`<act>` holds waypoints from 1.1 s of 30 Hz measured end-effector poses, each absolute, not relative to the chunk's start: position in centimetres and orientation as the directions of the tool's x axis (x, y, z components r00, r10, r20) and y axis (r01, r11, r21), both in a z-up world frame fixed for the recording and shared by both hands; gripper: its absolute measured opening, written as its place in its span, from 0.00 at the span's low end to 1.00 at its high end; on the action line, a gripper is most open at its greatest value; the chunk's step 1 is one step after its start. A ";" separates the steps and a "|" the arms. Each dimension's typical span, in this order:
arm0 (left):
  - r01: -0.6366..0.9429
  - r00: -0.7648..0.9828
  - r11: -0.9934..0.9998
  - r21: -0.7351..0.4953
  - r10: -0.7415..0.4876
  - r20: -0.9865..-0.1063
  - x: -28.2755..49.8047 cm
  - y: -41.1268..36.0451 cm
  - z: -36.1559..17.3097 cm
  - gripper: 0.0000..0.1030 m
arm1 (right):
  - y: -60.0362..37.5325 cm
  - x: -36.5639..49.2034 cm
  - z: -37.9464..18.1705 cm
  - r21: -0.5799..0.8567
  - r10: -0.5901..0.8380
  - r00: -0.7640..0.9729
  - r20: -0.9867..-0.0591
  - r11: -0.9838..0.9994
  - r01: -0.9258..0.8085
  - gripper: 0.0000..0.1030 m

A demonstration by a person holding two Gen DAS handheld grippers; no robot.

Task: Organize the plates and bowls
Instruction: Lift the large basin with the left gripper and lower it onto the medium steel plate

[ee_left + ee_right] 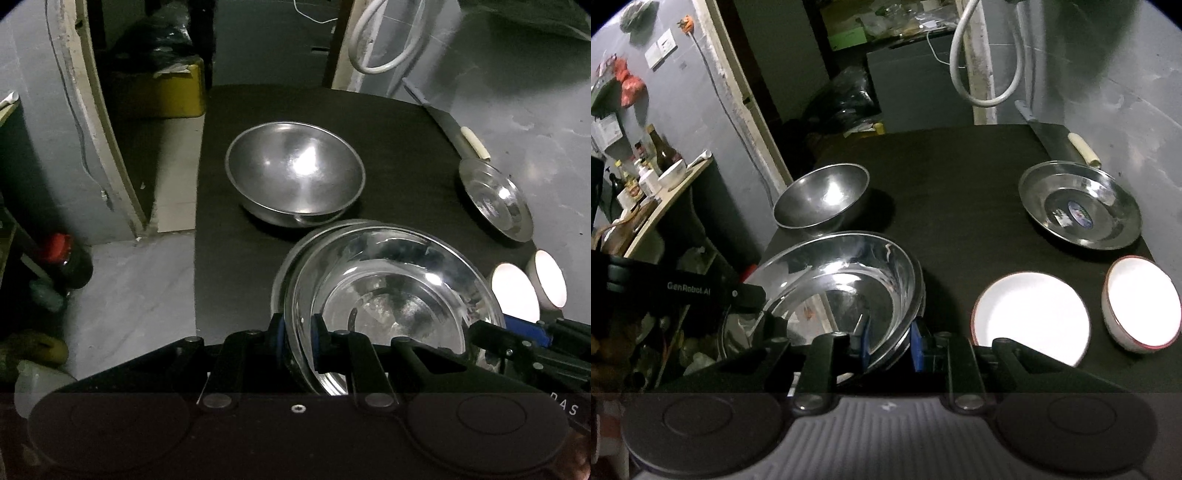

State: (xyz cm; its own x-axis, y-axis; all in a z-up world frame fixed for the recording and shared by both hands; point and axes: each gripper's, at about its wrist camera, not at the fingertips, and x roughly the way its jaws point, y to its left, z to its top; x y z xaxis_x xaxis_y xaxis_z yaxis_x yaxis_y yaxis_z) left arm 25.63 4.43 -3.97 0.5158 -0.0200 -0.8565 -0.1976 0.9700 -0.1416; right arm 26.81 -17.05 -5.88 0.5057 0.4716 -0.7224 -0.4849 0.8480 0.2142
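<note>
A large shiny steel bowl sits at the near edge of the black table, held from both sides. My left gripper is shut on its left rim. My right gripper is shut on its right rim, and the bowl looks tilted in the right wrist view. A duller steel bowl stands behind it, also in the right wrist view. A steel plate lies at the far right. A white plate and a white bowl sit at the near right.
A knife with a pale handle lies at the table's far right edge by the wall. A white hose hangs behind the table. A side shelf with bottles stands to the left. The floor drops off left of the table.
</note>
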 end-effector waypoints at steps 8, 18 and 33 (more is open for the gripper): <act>-0.202 0.504 0.976 -0.079 0.034 -0.863 26.5 3.8 -4.7 0.14 | -16.0 27.7 -6.4 0.172 0.449 0.513 -0.732 0.850 -0.499 0.24; -0.187 0.493 0.982 -0.018 0.078 -0.867 26.7 3.1 -5.3 0.15 | -15.2 28.0 -6.9 0.128 0.421 0.523 -0.741 0.853 -0.505 0.24; -0.202 0.483 0.978 -0.041 0.063 -0.873 26.8 3.4 -5.9 0.19 | -14.9 28.1 -7.4 0.122 0.416 0.531 -0.738 0.857 -0.501 0.30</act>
State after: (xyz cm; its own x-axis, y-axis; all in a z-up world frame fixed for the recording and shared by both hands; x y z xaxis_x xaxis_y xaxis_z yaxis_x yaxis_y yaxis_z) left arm 26.79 3.38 -5.89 0.4834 0.0631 -0.8731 -0.2022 0.9785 -0.0413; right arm 28.08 -14.92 -7.42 0.5310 0.4158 -0.7383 -0.5013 0.8566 0.1219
